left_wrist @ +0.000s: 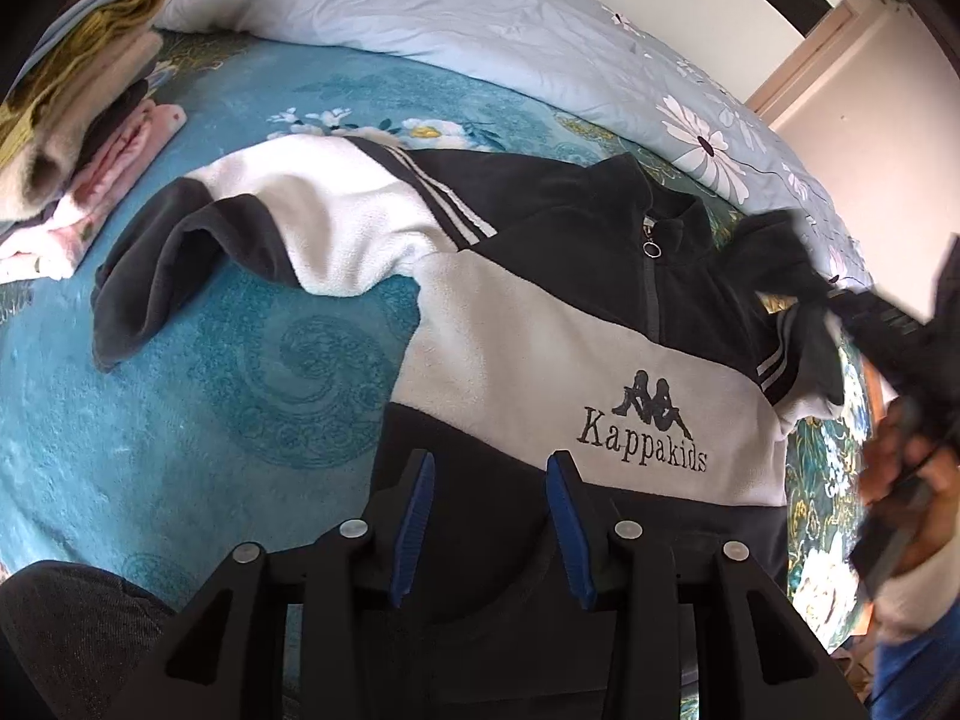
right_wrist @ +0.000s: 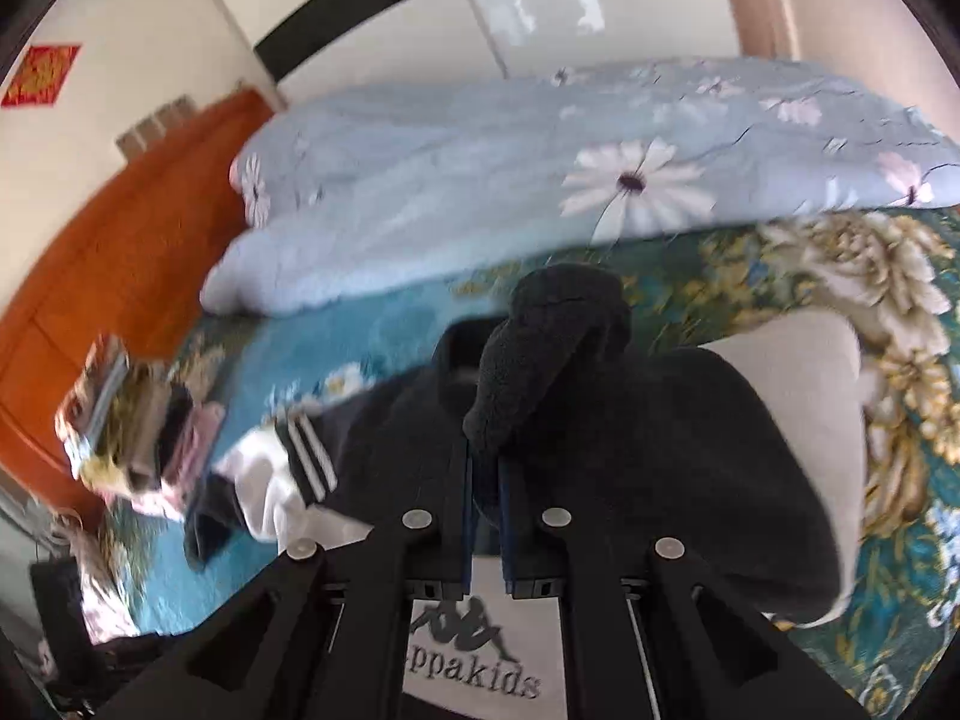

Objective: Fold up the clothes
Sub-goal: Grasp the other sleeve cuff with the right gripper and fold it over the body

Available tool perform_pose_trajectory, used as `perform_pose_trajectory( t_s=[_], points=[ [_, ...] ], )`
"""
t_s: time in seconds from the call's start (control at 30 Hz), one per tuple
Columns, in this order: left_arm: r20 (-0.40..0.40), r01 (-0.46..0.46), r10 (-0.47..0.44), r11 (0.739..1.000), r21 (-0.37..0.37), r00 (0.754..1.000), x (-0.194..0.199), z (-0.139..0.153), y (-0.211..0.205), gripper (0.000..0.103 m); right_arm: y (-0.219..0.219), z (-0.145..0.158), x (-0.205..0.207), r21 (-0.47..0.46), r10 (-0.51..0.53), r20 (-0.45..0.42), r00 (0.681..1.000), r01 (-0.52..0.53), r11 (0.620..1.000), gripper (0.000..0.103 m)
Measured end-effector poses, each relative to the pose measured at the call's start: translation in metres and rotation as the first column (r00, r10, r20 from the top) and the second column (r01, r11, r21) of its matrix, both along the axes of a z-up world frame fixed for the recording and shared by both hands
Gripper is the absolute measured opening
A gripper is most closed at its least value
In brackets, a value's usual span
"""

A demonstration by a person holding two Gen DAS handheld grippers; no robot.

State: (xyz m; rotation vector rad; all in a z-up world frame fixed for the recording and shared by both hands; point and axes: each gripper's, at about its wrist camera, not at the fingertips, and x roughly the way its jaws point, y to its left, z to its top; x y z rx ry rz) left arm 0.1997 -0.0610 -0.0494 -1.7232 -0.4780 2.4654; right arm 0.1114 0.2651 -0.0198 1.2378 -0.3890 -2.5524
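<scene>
Evidently the fleece (left_wrist: pixel 540 324) lay face-up on the bed (left_wrist: pixel 180 390). The right gripper (right_wrist: pixel 485 480) pinched one sleeve (right_wrist: pixel 540 360), lifted over the chest; the left gripper (left_wrist: pixel 489 480) hovered, fingers wide. Thick pile might slip free, spoiling the fold.

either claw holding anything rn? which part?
Right claw is shut on the Kappakids fleece pullover, gripping its sleeve cuff. Left claw is open, holding nothing.
</scene>
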Motion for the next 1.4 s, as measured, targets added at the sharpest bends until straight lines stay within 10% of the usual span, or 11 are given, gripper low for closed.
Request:
perform_pose_trajectory(
  t_s=[0.2, 0.43, 0.67, 0.97, 1.07, 1.3, 1.4],
  points=[
    [0.018, -0.044, 0.043, 0.998, 0.033, 0.999, 0.001, -0.007, -0.014, 0.044, -0.083, -0.071, -0.004, 0.087, 0.125, 0.156, 0.98, -0.14, 0.986, 0.007],
    [0.04, -0.063, 0.059, 0.994, 0.092, 0.997, -0.003, -0.016, -0.018, 0.044, -0.103, -0.07, 0.012, 0.19, 0.265, 0.186, 0.946, -0.3, 0.935, 0.015],
    [-0.003, -0.116, 0.117, 0.987, 0.113, 0.993, -0.022, -0.014, -0.028, 0.044, -0.105, -0.057, -0.011, 0.196, 0.226, 0.181, 0.957, -0.26, 0.945, 0.054],
    [-0.007, -0.238, 0.241, 0.962, 0.133, 0.971, -0.016, -0.019, -0.064, 0.047, -0.15, -0.101, -0.046, 0.342, 0.111, 0.292, 0.95, -0.212, 0.916, 0.052],
    [0.014, -0.295, 0.298, 0.935, 0.195, 0.954, -0.011, -0.026, -0.08, 0.048, -0.134, -0.098, -0.053, 0.31, 0.043, 0.294, 0.955, -0.138, 0.941, 0.013],
    [0.059, -0.456, 0.46, 0.839, 0.298, 0.886, -0.018, -0.034, -0.126, 0.048, -0.147, -0.013, -0.043, 0.219, 0.127, -0.001, 0.992, -0.124, 0.968, 0.011],
    [0.09, -0.532, 0.535, 0.78, 0.33, 0.84, -0.021, -0.039, -0.149, 0.048, -0.175, -0.022, -0.054, 0.237, 0.156, 0.028, 0.987, -0.159, 0.959, 0.012]
  ],
)
